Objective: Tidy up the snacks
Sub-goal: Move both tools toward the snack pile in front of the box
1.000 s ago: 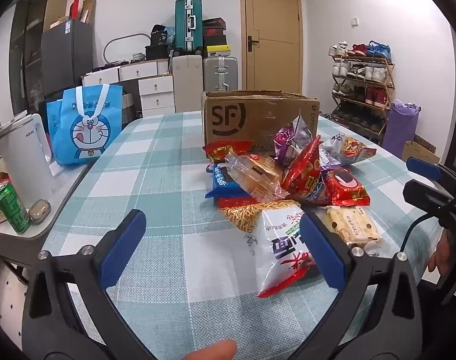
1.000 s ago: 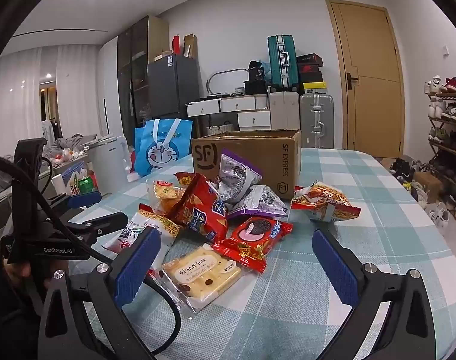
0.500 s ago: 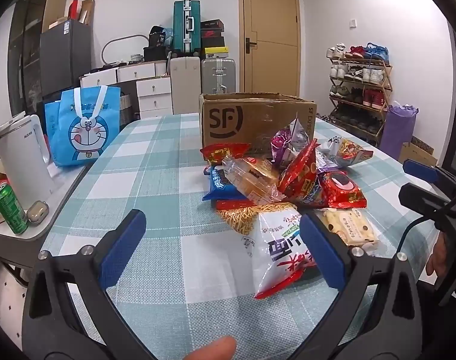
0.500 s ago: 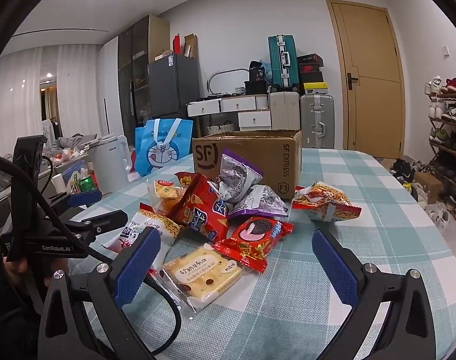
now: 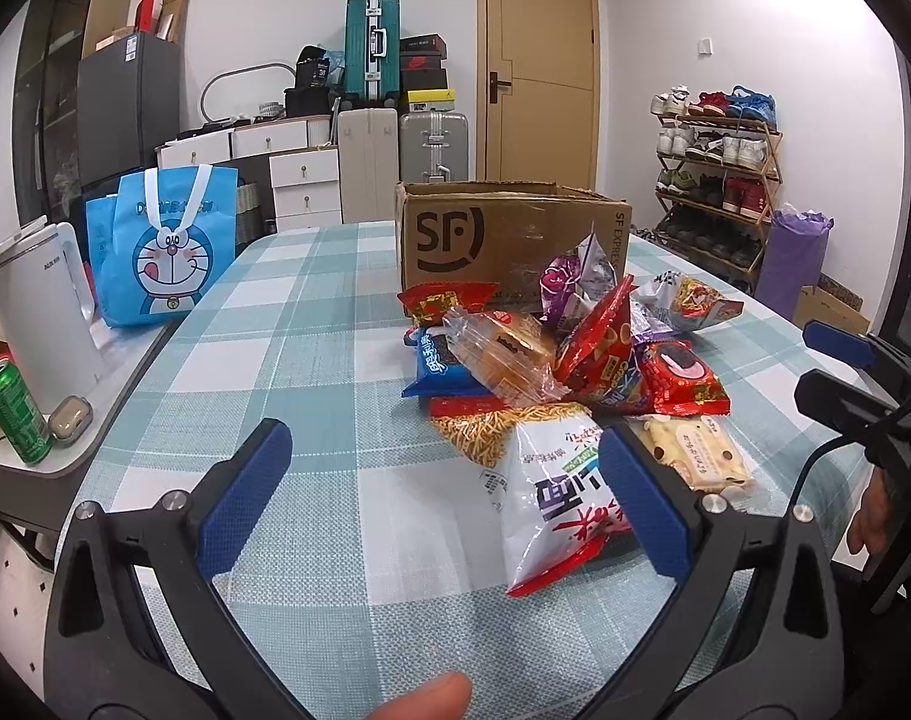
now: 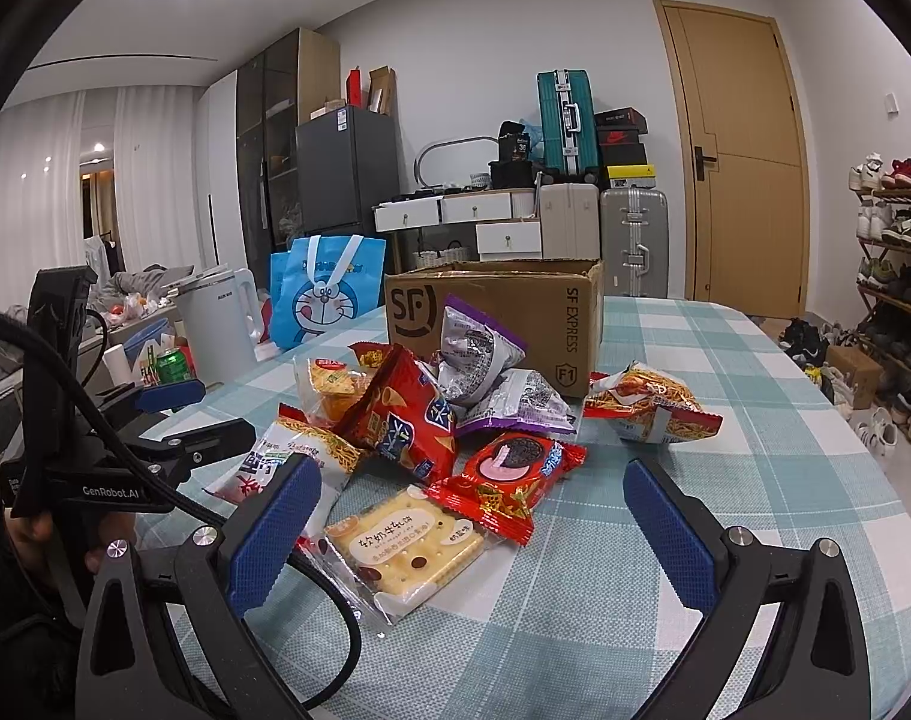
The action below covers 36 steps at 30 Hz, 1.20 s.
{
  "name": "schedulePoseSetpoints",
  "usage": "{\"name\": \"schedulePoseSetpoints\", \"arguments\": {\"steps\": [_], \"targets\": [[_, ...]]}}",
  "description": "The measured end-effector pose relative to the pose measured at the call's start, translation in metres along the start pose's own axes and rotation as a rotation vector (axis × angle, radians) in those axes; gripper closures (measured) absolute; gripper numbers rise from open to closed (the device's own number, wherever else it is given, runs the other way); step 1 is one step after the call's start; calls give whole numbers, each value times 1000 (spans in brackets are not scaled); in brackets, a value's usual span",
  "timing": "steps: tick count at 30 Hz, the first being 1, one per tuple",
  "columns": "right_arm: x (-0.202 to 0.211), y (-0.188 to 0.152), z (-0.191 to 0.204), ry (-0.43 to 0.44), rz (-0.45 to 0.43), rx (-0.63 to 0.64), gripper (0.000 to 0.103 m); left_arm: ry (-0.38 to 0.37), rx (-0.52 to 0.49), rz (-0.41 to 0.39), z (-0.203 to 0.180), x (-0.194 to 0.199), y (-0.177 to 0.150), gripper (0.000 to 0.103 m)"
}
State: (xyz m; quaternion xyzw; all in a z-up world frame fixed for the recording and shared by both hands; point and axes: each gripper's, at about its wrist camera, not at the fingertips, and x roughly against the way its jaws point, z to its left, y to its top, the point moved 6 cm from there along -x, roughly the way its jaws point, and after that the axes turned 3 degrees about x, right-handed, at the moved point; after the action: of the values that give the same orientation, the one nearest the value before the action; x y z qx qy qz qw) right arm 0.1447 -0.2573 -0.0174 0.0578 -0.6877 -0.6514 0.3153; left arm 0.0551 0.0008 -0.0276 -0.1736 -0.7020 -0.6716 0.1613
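1. On the checked table (image 5: 311, 360), in the left wrist view, a pile of snacks (image 5: 575, 372) is seen in front of a brown box (image 5: 503, 240).
2. The left gripper (image 5: 449, 501) is held wide apart, and nothing is held in it. A white noodle bag (image 5: 551, 492) lies just beside its right blue finger (image 5: 644, 510).
3. A blue cartoon bag (image 5: 161, 258) and a green can (image 5: 14, 414) are seen at the left, off the table.
4. In the right wrist view, the right gripper (image 6: 479, 534) is also spread wide, and nothing is held in it.
5. A cracker pack (image 6: 410, 540) lies between its fingers, on the table.
6. A red cookie pack (image 6: 509, 474) is seen just behind the cracker pack, touching it. An orange noodle pack (image 6: 653, 402) lies apart at the right, near the box.
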Motion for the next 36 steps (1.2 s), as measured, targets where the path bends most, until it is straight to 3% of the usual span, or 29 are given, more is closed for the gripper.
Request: {"name": "schedulePoseSetpoints", "arguments": {"steps": [20, 36], "targets": [[-1, -1, 0, 7, 12, -4, 0, -11, -5, 4, -3, -1, -1, 1], [-11, -7, 6, 43, 89, -8, 0, -21, -7, 18, -4, -2, -2, 1]]}}
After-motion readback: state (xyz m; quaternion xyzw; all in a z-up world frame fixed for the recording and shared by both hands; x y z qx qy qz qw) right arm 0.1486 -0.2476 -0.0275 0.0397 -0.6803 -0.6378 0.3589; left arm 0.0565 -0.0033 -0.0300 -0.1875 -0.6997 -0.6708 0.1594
